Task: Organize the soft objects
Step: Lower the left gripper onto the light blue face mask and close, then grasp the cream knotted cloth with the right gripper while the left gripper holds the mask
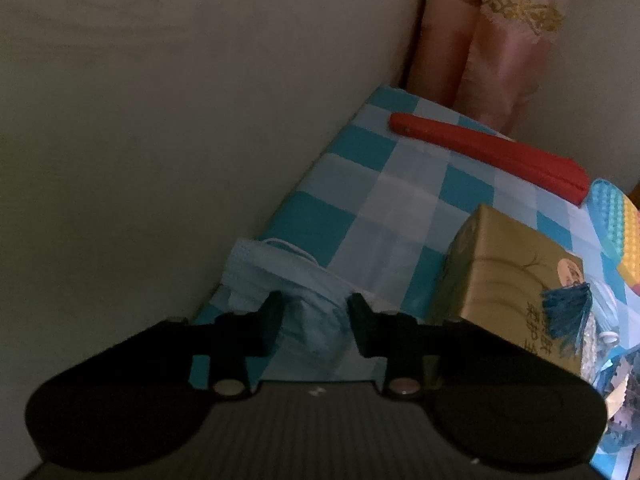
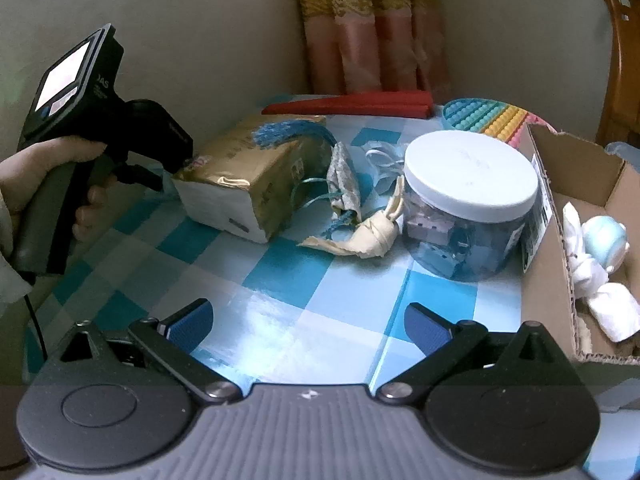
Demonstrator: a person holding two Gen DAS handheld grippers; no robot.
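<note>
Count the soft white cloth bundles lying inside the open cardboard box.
2: a white cloth bundle near the box's left wall, another lower right. More may be hidden beyond the frame.

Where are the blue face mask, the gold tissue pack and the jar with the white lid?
blue face mask (image 1: 276,276), left wrist view, on its pleated upper part.
gold tissue pack (image 2: 256,168), right wrist view, on its gold top face.
jar (image 2: 468,168), right wrist view, on the middle of its white lid.
</note>
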